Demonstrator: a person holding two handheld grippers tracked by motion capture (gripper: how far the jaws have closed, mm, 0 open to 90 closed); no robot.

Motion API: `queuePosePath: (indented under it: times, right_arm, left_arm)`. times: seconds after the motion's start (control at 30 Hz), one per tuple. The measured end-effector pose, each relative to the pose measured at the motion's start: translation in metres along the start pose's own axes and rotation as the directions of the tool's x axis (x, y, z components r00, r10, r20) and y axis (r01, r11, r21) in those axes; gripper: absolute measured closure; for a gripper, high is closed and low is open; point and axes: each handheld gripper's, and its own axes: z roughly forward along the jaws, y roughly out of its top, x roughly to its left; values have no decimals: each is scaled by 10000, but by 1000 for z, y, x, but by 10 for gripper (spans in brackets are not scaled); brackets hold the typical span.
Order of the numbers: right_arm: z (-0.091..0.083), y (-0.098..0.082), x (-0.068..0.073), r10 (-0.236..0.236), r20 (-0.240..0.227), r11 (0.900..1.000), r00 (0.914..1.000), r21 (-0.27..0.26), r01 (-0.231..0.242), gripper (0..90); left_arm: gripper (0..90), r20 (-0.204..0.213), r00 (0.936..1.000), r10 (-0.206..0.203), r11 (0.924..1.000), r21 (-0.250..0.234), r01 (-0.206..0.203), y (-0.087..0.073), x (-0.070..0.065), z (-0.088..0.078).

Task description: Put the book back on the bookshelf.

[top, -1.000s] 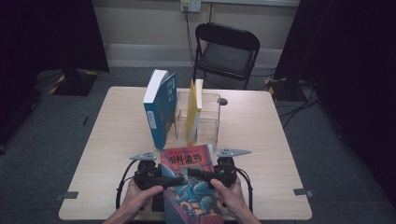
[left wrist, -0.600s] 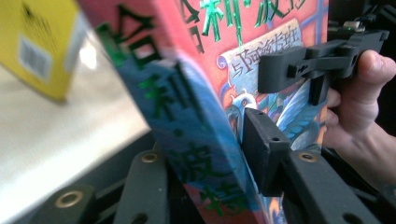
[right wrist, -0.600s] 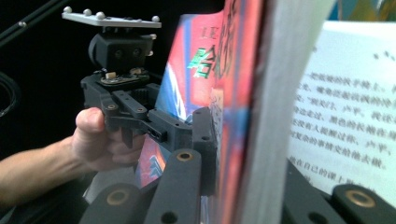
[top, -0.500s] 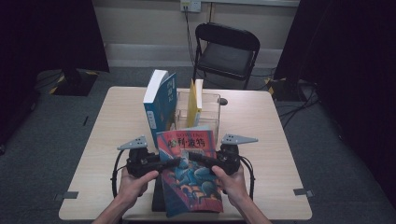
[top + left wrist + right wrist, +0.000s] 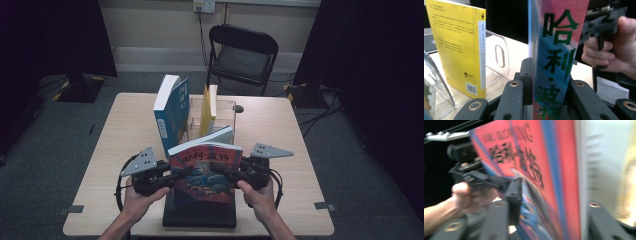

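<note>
Red book (image 5: 205,172) is held upright at lower centre of frame, pinched by L gripper (image 5: 176,175); R gripper (image 5: 229,172) jaws, just been opening, are spread round its other edge.

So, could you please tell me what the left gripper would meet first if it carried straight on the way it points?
Most likely the right gripper and its hand: the left gripper points across the red book toward them. Depth is uncertain.
</note>
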Motion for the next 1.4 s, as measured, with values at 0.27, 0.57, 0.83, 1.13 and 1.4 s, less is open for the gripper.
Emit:
queuePosePath:
  times: [0.27, 0.57, 0.83, 1.13, 1.4]
  right_arm:
    - [-17, 4, -21, 24, 436, 9998, 9990, -184, -16, 302]
    - [4, 7, -40, 138, -175, 9993, 9998, -356, -144, 237]
    - [8, 8, -35, 25, -312, 9997, 9995, -236, -33, 287]
    - [-3, 6, -28, 32, -415, 9998, 9991, -192, -40, 331]
    - [-5, 5, -28, -35, -209, 9997, 9998, -233, 31, 357]
  left_arm:
    - [730, 131, 9991, 408, 9992, -1, -408, -2, -9, 0]
    - [718, 166, 9995, 265, 9996, 84, -267, -4, -8, -1]
    - [708, -4, 9999, 167, 9996, 209, -167, -7, -10, 3]
    - [683, 109, 9999, -33, 9998, -191, 35, -12, -14, 18]
    - [746, -662, 9975, -266, 9993, -293, 247, -11, -18, 21]
